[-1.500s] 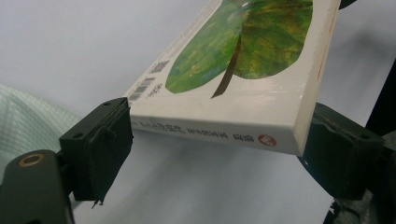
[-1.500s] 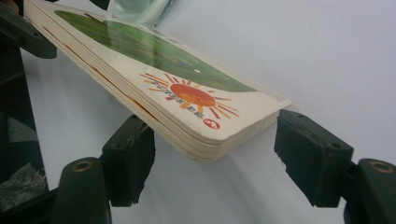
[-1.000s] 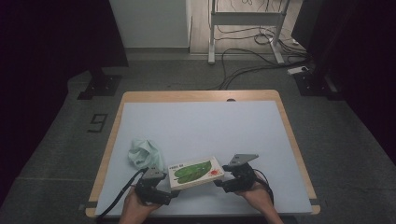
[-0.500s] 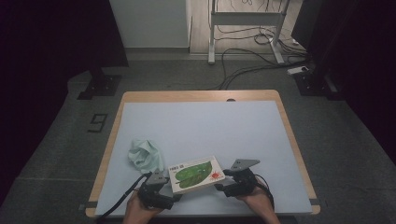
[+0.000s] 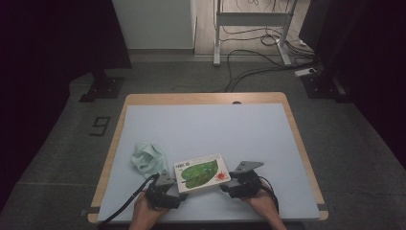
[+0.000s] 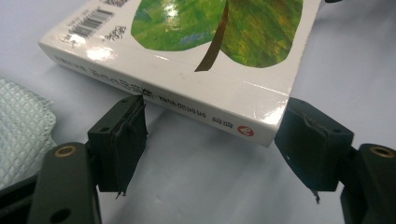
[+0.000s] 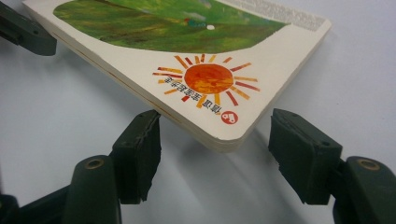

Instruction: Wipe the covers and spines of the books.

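Left gripper (image 6: 212, 144): jaws part open, just been closing, straddling spine corner of book (image 5: 201, 173); left pad touching spine edge, right pad just clear. Right gripper (image 7: 215, 158): jaws part open, just been closing, opposite corner between pads, ungripped. Book flat near front edge of tabletop (image 5: 215, 124). Crumpled pale-green cloth (image 5: 146, 158) just left of book.

Both hands (image 5: 148, 211) (image 5: 262, 203) low, fingers (image 6: 119, 140) (image 7: 137, 154) just closing, parted.
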The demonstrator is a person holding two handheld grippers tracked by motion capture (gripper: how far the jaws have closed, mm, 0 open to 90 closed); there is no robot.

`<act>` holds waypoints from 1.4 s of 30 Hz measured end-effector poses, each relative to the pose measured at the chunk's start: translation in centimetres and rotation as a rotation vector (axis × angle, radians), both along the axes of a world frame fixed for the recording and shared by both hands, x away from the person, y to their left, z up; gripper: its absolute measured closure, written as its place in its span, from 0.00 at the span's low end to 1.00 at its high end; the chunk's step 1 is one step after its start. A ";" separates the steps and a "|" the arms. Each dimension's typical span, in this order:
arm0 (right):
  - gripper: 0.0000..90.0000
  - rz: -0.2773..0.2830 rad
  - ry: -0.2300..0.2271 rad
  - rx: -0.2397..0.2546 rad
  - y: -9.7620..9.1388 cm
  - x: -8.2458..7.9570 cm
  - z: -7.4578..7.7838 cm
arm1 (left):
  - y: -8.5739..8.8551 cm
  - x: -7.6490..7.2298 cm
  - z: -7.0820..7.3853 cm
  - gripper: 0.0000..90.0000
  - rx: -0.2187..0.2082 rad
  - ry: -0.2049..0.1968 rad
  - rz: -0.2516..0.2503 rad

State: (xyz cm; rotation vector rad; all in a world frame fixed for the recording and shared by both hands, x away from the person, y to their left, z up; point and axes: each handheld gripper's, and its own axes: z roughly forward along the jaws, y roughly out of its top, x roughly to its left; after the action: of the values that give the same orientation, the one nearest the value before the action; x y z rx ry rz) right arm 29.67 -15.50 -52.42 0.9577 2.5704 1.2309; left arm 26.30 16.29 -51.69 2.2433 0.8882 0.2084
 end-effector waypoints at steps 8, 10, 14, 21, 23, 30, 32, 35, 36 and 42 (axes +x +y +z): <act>0.38 -0.009 -0.007 0.019 -0.3 -0.3 -0.3 | -0.1 -0.3 -0.3 0.28 -0.008 -0.011 -0.027; 0.38 -0.010 -0.006 0.013 -0.4 -0.3 -0.3 | 0.1 -0.3 0.0 0.27 -0.004 -0.019 -0.023; 0.37 -0.017 -0.012 0.011 -0.8 -0.3 -0.4 | 0.6 0.0 0.2 0.23 0.001 -0.021 -0.022; 0.30 -0.027 -0.037 -0.009 -1.5 -0.3 -0.1 | 1.7 0.7 1.1 0.16 -0.016 -0.007 -0.001; 0.24 -0.040 -0.044 -0.020 -1.9 -0.2 -0.1 | 2.3 1.0 1.5 0.16 -0.030 0.004 0.004; 0.15 -0.105 -0.057 -0.058 -3.9 -0.1 -0.1 | 4.5 2.0 2.9 0.02 -0.041 0.002 0.006; 0.14 -0.129 -0.057 -0.070 -4.5 0.0 -0.1 | 4.9 2.3 3.1 0.00 -0.026 -0.002 0.013; 0.06 -0.156 -0.054 -0.090 -5.4 0.2 -0.2 | 5.7 2.7 3.5 0.00 -0.023 -0.015 0.032; 0.03 -0.160 -0.052 -0.092 -5.6 0.2 -0.3 | 5.9 2.9 3.6 0.00 -0.022 -0.020 0.039; 0.00 -0.206 -0.061 -0.107 -6.7 0.4 -0.5 | 7.2 3.9 4.5 0.00 -0.032 -0.031 0.078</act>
State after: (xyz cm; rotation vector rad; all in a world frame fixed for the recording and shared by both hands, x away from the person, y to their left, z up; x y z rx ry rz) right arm 30.07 -22.17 -52.97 1.1111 2.3935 1.0409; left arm 30.22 23.51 -47.16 2.1719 0.9571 0.2624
